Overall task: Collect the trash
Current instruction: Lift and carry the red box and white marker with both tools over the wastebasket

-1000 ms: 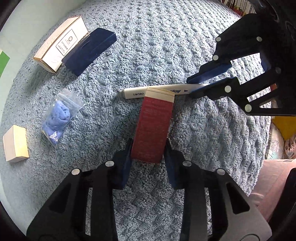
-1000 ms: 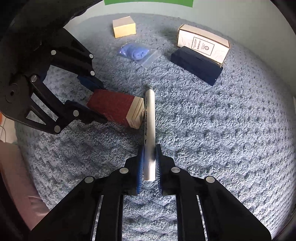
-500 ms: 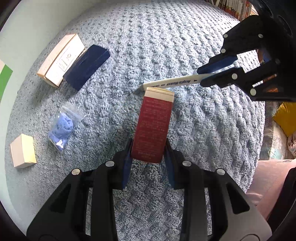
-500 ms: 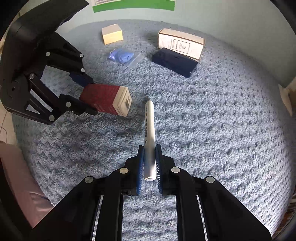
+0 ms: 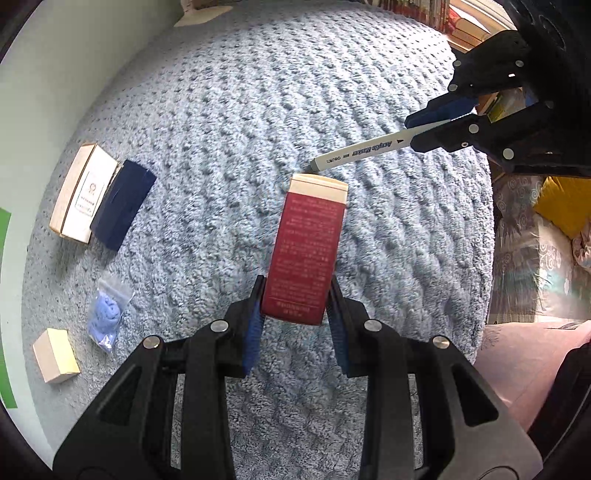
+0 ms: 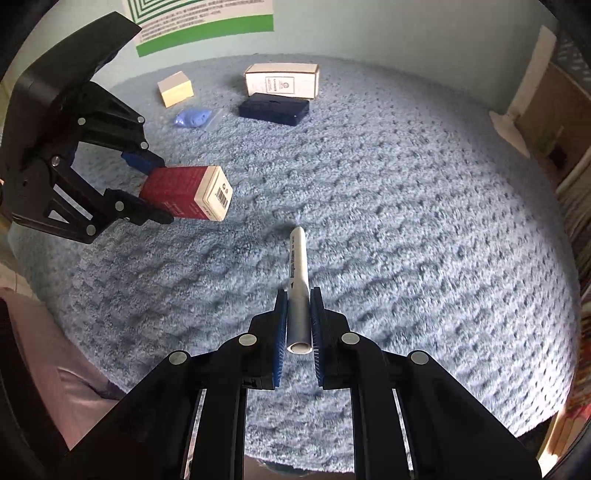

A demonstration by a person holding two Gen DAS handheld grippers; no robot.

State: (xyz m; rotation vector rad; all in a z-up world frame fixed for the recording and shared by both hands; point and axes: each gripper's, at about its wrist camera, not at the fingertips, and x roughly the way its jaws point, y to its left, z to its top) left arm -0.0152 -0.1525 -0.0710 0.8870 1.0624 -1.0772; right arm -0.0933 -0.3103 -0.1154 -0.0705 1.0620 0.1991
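Left wrist view: the left gripper (image 5: pixel 295 314) clamped the red box (image 5: pixel 308 251), held clear above the blue rug (image 5: pixel 221 110), higher than a second before.

Right wrist view: the right gripper (image 6: pixel 298 317) pinched the white marker (image 6: pixel 298 273), likewise lifted. Both seemingly needed carrying to a bin, unseen here.

The white print on the red box (image 5: pixel 304 254) is too small to read from the left wrist, and its lower sides sit hidden behind the left gripper (image 5: pixel 295 317) pads. The green-bordered poster (image 6: pixel 207 22) is cut off at the top edge. Shelves of books (image 6: pixel 580 206) at the right blur out.
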